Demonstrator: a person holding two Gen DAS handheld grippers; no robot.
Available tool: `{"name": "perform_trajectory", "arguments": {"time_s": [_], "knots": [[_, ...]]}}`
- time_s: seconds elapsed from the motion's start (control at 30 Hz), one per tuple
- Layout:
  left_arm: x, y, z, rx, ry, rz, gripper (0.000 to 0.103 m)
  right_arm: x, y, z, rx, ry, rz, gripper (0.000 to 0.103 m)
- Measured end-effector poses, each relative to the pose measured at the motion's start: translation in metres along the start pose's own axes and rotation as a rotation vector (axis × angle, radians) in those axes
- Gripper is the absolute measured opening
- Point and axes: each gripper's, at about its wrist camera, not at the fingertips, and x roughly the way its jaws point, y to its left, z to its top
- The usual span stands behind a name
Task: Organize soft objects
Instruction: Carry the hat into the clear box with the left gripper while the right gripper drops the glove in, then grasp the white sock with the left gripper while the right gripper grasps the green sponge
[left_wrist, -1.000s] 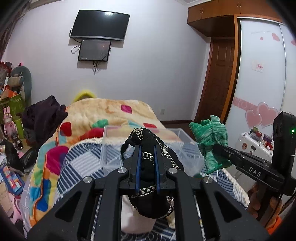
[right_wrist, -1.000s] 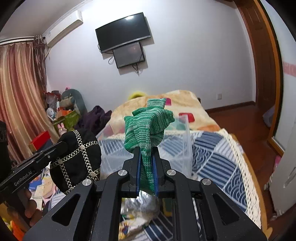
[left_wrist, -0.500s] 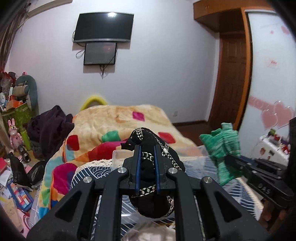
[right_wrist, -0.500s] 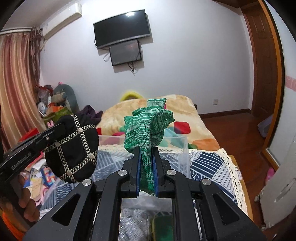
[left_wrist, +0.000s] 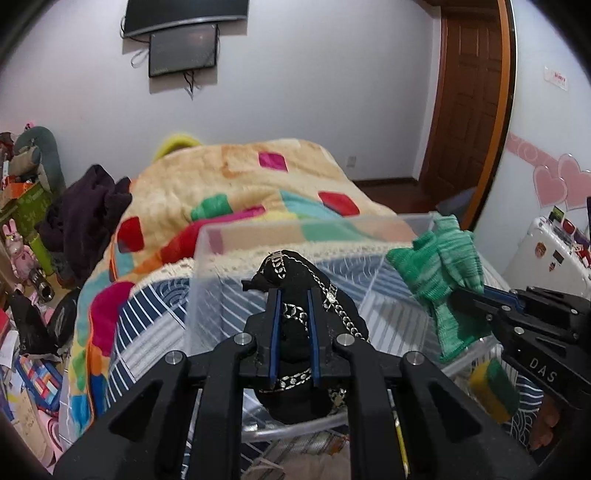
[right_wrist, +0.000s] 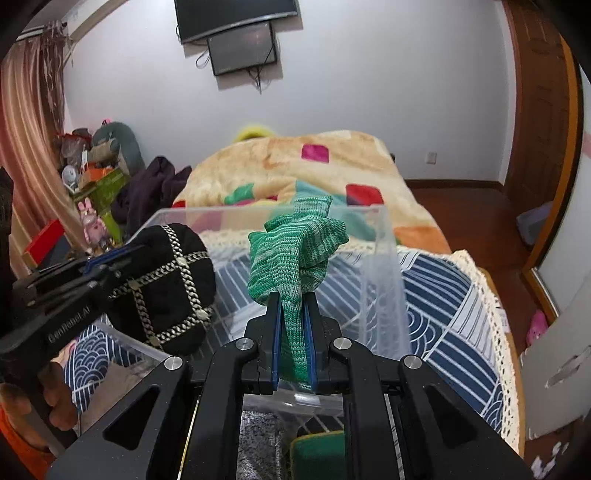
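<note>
My left gripper (left_wrist: 291, 295) is shut on a black soft pouch with silver chain trim (left_wrist: 295, 332), also seen in the right wrist view (right_wrist: 170, 288). My right gripper (right_wrist: 291, 299) is shut on a green knitted piece (right_wrist: 295, 251), which also shows in the left wrist view (left_wrist: 439, 273). Both are held over the near part of a clear plastic bin (left_wrist: 295, 229) that stands on the bed; its rim shows in the right wrist view (right_wrist: 384, 258). The bin's inside looks bare.
The bed has a blue-and-white patterned cover (right_wrist: 454, 306) and a colourful blanket (left_wrist: 229, 177) beyond the bin. A green-and-yellow sponge (left_wrist: 495, 387) lies at lower right. Dark clothes (left_wrist: 85, 214) and clutter fill the left side. A wooden door (left_wrist: 465, 92) is at right.
Both grippers have moved forward and down, so the bin is now close beneath the held items. The grips have not changed.
</note>
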Motion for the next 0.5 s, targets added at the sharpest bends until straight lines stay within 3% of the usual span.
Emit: {"name": "perform_trajectory", "arguments": {"time_s": [0.17, 0.33, 0.47, 0.5], "knots": [[0.000, 0.001, -0.004, -0.021, 0.019, -0.025, 0.016, 0.000, 0.003, -0.002, -0.021, 0.029, 0.004, 0.013], [-0.006, 0.001, -0.008, -0.019, 0.024, -0.041, 0.029, -0.009, 0.003, -0.004, -0.023, 0.006, 0.001, 0.049], [-0.020, 0.003, -0.009, -0.029, -0.001, -0.053, 0.054, -0.018, 0.005, 0.001, -0.022, -0.040, -0.012, 0.056], [-0.028, 0.003, -0.010, -0.025, -0.025, -0.059, 0.056, -0.024, 0.003, 0.001, -0.018, -0.054, -0.011, 0.061]]}}
